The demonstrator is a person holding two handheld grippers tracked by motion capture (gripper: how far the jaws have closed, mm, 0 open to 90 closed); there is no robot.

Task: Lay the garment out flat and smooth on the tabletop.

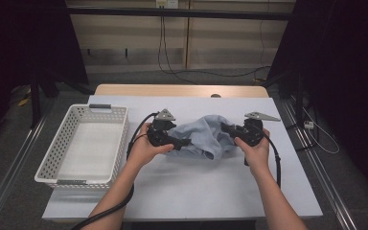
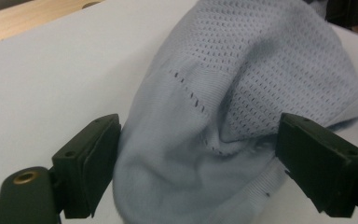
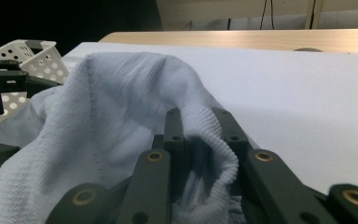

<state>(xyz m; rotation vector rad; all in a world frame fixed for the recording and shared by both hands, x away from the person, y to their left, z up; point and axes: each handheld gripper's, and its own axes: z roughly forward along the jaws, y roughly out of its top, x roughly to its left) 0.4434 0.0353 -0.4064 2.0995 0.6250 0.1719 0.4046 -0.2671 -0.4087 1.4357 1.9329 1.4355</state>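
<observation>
On the white table (image 1: 182, 191), near its middle, a pale blue knitted garment (image 1: 203, 134) lies bunched in a loose heap between the person's two hands. The left tool (image 1: 184, 142) sits at the garment's left edge with its jaws spread wide; in the left gripper view the fabric bulges up between the two black pads (image 2: 91, 170), brushing the left one without being pinched. The right tool (image 1: 226, 127) meets the garment from the other side, and in the right gripper view its jaws are closed on a ribbed hem of the cloth, which folds over between them. A white perforated basket (image 1: 52, 165) stands on the table well to the left of the garment, beside the left forearm
</observation>
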